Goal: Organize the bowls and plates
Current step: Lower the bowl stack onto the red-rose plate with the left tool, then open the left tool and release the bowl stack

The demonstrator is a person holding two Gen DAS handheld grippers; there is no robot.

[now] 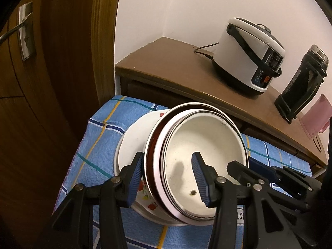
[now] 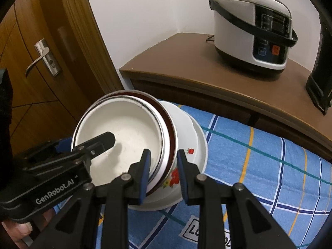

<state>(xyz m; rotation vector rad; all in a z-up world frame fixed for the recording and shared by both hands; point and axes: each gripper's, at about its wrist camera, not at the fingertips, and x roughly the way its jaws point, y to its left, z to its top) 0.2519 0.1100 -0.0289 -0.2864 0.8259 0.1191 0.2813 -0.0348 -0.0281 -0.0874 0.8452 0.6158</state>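
Note:
A stack of nested white enamel bowls [image 1: 186, 157] with a flower-patterned outer bowl sits tilted on a white plate [image 1: 134, 132] on the blue checked cloth. My left gripper [image 1: 167, 166] is open and straddles the near-left rims, one finger outside, one inside the top bowl. My right gripper [image 1: 249, 166] reaches in from the right. In the right wrist view the bowls [image 2: 124, 137] lean left on the plate [image 2: 199, 145]. My right gripper [image 2: 164, 161] is open astride the right rims. My left gripper [image 2: 103, 141] reaches into the top bowl.
A brown cabinet [image 1: 166, 66] stands behind the cloth, with a white rice cooker [image 1: 249, 56], a black flask [image 1: 300, 83] and a pink item [image 1: 315, 116]. A wooden door with a metal handle [image 2: 41, 58] is at the left. The blue cloth [image 2: 259, 166] extends right.

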